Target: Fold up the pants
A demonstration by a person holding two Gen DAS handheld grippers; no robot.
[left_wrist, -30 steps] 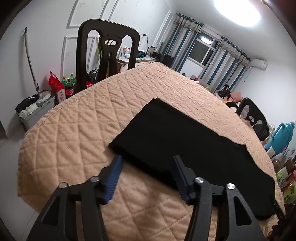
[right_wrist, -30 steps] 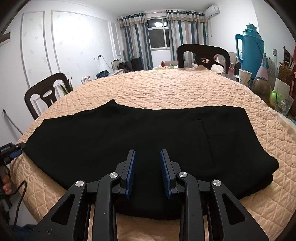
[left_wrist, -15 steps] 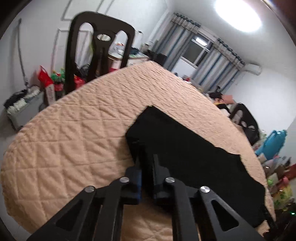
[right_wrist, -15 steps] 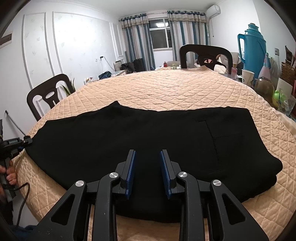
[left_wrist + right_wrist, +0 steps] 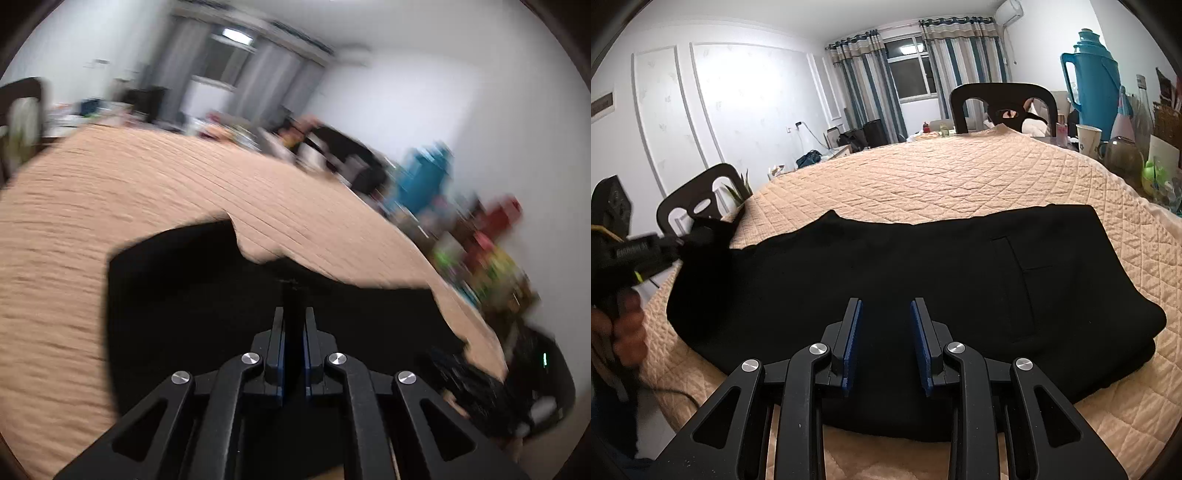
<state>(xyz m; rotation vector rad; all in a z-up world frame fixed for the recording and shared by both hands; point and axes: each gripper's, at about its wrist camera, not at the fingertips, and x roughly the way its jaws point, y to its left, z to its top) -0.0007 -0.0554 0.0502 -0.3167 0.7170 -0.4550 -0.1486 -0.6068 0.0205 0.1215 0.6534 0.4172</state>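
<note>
Black pants (image 5: pixel 923 266) lie folded lengthwise across the quilted peach table cover (image 5: pixel 942 177). My left gripper (image 5: pixel 294 317) is shut on the leg end of the pants (image 5: pixel 184 302) and holds it lifted off the table; it also shows at the left of the right wrist view (image 5: pixel 676 242). The left wrist view is blurred by motion. My right gripper (image 5: pixel 885 314) is open and empty, hovering over the near edge of the pants at their middle. The waist end with a back pocket (image 5: pixel 1019 280) lies to the right.
Black chairs stand at the table's far side (image 5: pixel 1001 99) and left side (image 5: pixel 698 199). A blue thermos (image 5: pixel 1089 77), a paper cup (image 5: pixel 1087 138) and bottles crowd the right edge. The table's near edge runs just below my right gripper.
My left gripper closed on the leg end of the pants, lifted it and swung it towards the waist end. My right gripper stayed open in place.
</note>
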